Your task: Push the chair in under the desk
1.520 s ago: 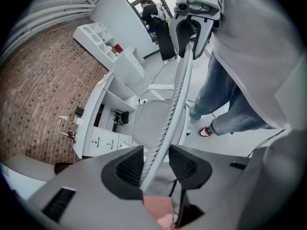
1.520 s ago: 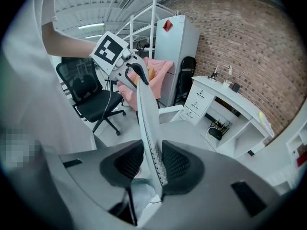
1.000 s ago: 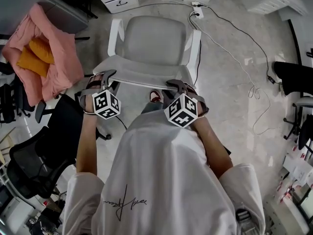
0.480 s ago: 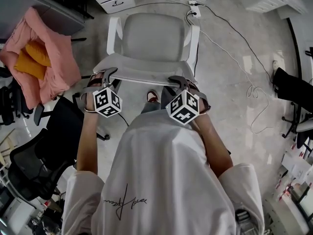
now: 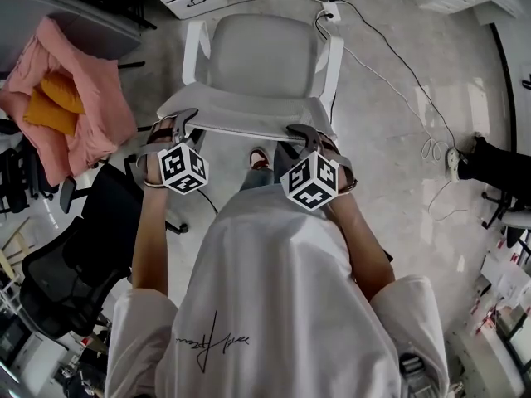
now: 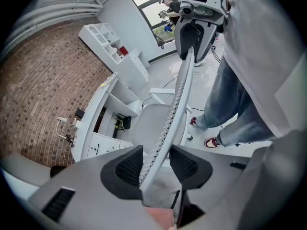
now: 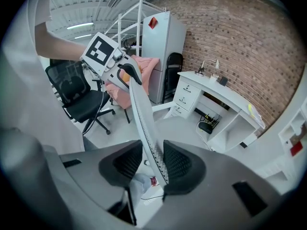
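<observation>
**Both grippers straddle the chair's backrest**

A white table with drawers (image 7: 218, 97) stands against the brick wall. The pale grey office chair with white arms (image 5: 261, 56) stands on the light floor, facing that table and just short of it, directly in front of the person. Its thin mesh backrest (image 5: 249, 116) runs between the jaws of both grippers. The left gripper (image 5: 186, 125) sits at the backrest's left end, jaws wide, the rim loose between them. The right gripper (image 5: 304, 136) sits at the right end, jaws narrower, the rim against one pad only.
</observation>
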`<state>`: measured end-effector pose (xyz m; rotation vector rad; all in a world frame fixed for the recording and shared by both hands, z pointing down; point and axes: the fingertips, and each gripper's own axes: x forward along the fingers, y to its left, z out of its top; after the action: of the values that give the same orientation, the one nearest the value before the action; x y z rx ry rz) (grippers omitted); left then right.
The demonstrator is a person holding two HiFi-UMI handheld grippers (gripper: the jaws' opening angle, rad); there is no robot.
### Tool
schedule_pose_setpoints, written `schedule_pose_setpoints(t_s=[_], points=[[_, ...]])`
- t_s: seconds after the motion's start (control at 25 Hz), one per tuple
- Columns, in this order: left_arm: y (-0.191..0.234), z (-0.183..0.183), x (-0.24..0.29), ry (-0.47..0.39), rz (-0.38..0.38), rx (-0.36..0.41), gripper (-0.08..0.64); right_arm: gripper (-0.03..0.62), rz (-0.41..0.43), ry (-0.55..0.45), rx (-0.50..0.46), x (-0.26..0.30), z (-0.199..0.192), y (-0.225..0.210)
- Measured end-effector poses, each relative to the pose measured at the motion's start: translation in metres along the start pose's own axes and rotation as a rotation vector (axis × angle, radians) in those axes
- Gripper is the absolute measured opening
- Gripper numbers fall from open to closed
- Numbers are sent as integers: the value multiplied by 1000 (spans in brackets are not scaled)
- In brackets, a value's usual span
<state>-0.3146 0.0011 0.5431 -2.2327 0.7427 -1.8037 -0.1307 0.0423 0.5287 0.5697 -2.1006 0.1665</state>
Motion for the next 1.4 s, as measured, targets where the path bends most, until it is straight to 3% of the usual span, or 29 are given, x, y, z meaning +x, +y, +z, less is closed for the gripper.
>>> schedule_pose_setpoints(t_s=[0.68,0.92,1.4], points=[[17,42,22,-7,-34,-2,169,176,-47,-21,75,-6,-20,-50],[20,61,28,-47,-32,1,166,196,-65,-2,119,-9,-31,-74],[32,98,40,-67,-47,1,158,210,-109,6,123,-16,-48,-118]])
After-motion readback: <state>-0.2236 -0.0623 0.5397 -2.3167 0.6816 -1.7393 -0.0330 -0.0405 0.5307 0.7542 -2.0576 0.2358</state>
